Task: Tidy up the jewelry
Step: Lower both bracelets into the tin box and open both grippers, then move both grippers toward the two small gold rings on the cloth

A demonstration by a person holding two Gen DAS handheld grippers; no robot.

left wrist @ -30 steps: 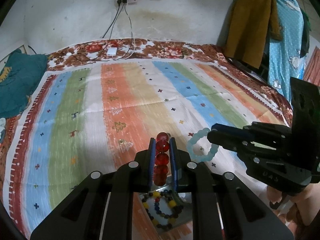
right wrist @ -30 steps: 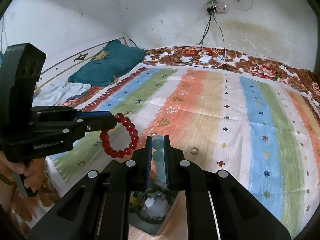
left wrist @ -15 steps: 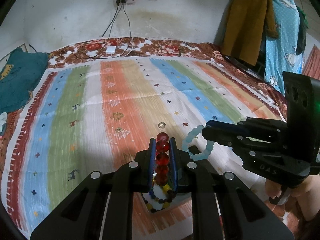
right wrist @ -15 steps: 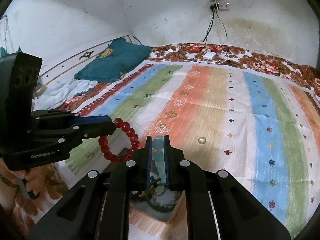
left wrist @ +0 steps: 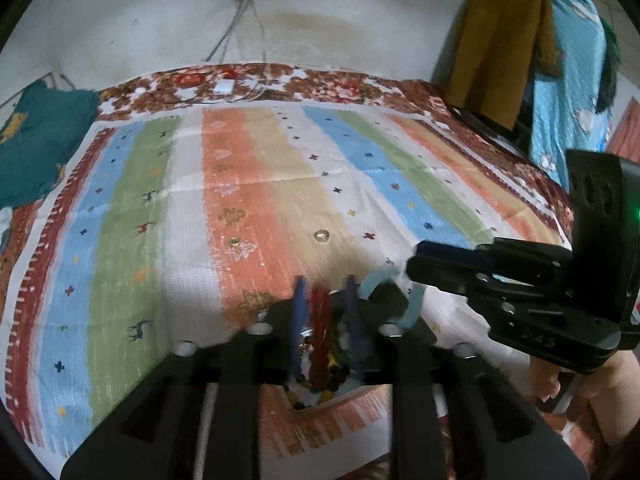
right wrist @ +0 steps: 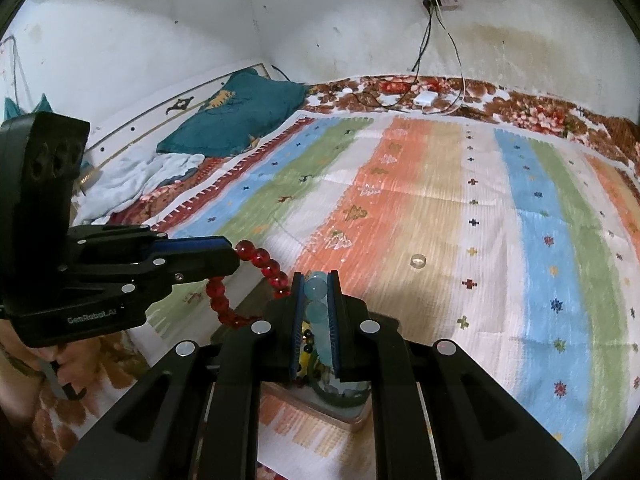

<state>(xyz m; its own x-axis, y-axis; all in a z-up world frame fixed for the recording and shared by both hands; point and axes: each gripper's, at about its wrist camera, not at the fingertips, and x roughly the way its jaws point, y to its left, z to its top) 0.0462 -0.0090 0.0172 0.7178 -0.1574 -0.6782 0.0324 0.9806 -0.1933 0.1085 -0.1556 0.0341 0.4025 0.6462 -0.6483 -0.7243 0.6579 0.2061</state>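
I am working over a bed spread with a striped blanket in orange, blue, green and white, a stained white wall behind it and a teal pillow in the far corner. My left gripper is pinching a red bead bracelet between nearly closed fingers, and my right gripper is squeezing a pale blue bead bracelet the same way; both are hanging in the air, side by side, just above a small tray at the near edge of the blanket. The left view is smeared with motion, so the red beads read there only as a streak. I judge I am at the stage of bringing both bracelets to the tray, and next I would need to lower each one over a free part of it and ease the fingers apart without snagging the beads already lying there. Counting: two bracelets in my grippers, at least one multicoloured string of beads and a dark green bangle in the tray, though my fingers are hiding much of it, and a clear ring lying loose on the blanket well ahead. A small gold speck further left in the left view is too blurred for me to name.
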